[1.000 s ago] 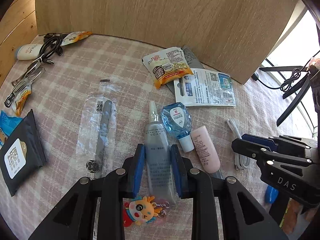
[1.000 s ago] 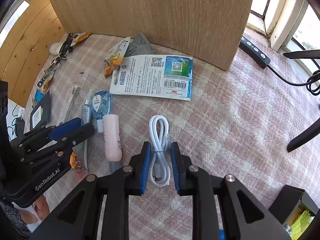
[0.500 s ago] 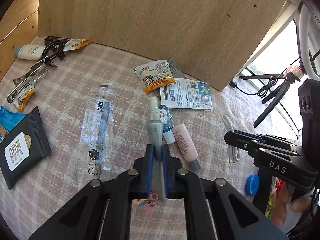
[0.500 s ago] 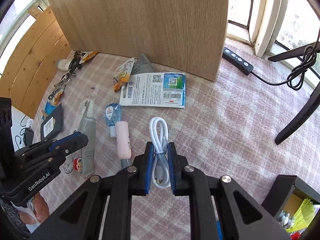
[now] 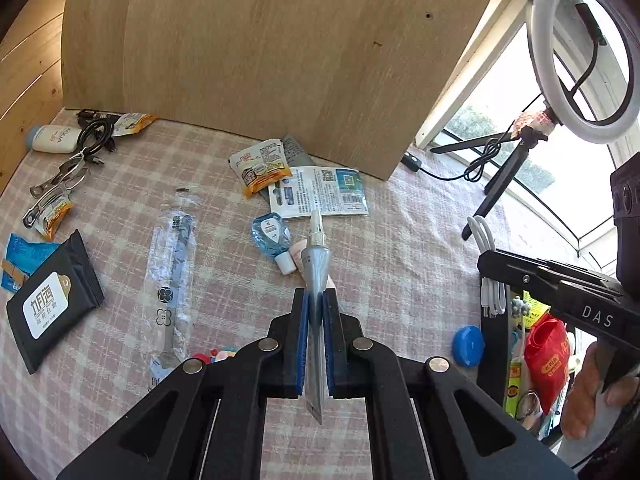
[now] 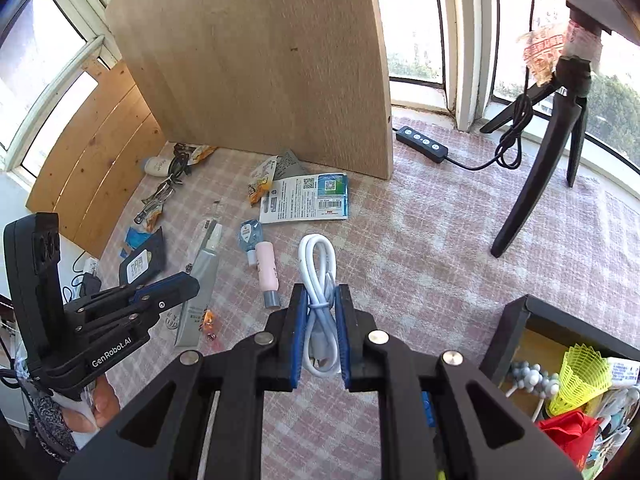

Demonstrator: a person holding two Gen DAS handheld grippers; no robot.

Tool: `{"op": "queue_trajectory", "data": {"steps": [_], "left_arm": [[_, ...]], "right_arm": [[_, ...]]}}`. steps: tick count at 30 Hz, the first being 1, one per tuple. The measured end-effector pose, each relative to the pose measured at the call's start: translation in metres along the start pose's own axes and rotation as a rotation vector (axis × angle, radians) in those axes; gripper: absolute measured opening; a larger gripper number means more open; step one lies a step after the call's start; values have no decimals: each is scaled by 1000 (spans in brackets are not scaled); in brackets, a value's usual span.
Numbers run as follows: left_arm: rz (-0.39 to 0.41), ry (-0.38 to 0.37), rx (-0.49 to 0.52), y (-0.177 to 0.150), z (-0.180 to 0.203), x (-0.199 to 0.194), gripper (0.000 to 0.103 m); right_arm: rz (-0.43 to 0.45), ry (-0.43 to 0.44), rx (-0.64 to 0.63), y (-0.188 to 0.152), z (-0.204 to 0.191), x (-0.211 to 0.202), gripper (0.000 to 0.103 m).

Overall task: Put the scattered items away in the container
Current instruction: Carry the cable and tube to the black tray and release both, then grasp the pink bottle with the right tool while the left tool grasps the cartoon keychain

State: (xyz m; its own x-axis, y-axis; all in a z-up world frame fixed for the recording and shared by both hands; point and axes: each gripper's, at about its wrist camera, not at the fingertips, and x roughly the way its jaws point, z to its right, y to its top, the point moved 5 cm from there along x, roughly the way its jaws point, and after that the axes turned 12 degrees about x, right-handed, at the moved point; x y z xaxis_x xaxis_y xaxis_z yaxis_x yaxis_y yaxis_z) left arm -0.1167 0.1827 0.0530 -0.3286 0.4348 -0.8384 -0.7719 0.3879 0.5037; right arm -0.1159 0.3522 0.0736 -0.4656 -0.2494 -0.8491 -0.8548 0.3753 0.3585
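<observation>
Left claw (image 5: 316, 308) clamped on the grey tube (image 5: 314, 276), pads narrow, tube edge-on between them with the white nozzle pointing away, lifted off the tabletop (image 5: 400, 260). Right claw (image 6: 322, 312) clamped on the coiled white cable (image 6: 318, 276), loop sticking out past the pads, also held up off the cloth

Under/just past the left claw: blue eye-drop bottle (image 5: 272, 236) and pink tube (image 6: 266, 266) lying side by side, touching. Beyond them the printed card pack (image 5: 320, 192) with an orange snack sachet (image 5: 260, 168) overlapping its left end, near the wooden board (image 5: 260, 60)

Left of the tube: bagged nail file (image 5: 172, 280), then black wipes pack (image 5: 52, 300) near the left edge. Far left corner: white lotion bottle (image 5: 50, 140), black cable (image 5: 96, 140), metal clips (image 5: 60, 176)

Container (image 6: 516, 328) is the black box at lower right of the right wrist view, already holding a yellow shuttlecock (image 6: 584, 376) and a red bag (image 6: 568, 436). Blue round cap (image 5: 468, 346) sits on the tabletop just beside it
</observation>
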Motion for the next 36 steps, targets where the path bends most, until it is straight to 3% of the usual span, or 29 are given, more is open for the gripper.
{"op": "queue_trajectory", "data": {"steps": [6,13,17,21,23,24,25,26,27,28,36], "left_arm": [[43,-153,115,3,86,-29,6],[7,-347,300,-18,210,-37,6],[-31,-412,410,-39,274,-35,6],[-51,-428,497,-56,317,-33,6],[-59,-426,540,-63,330,-31,7],[-69,-415,554,-66,333,-30,17],[-75,-399,558,-67,334,-30,46],[-65,-389,554,-68,331,-30,58],[-48,-381,554,-67,328,-33,61],[-37,-366,557,-66,323,-35,59],[-12,-263,476,-47,254,-39,59]], "right_arm": [[98,-46,89,-15,57,-82,14],[190,-216,237,-58,156,-161,14],[205,-283,328,-82,206,-187,14],[217,-319,386,-101,239,-201,14],[225,-312,393,-106,246,-205,15],[229,-302,394,-108,247,-207,17],[228,-300,404,-108,248,-208,27],[237,-301,420,-108,249,-210,35],[257,-291,424,-108,248,-213,47],[270,-283,419,-106,244,-215,49],[220,-228,318,-84,195,-184,49]]}}
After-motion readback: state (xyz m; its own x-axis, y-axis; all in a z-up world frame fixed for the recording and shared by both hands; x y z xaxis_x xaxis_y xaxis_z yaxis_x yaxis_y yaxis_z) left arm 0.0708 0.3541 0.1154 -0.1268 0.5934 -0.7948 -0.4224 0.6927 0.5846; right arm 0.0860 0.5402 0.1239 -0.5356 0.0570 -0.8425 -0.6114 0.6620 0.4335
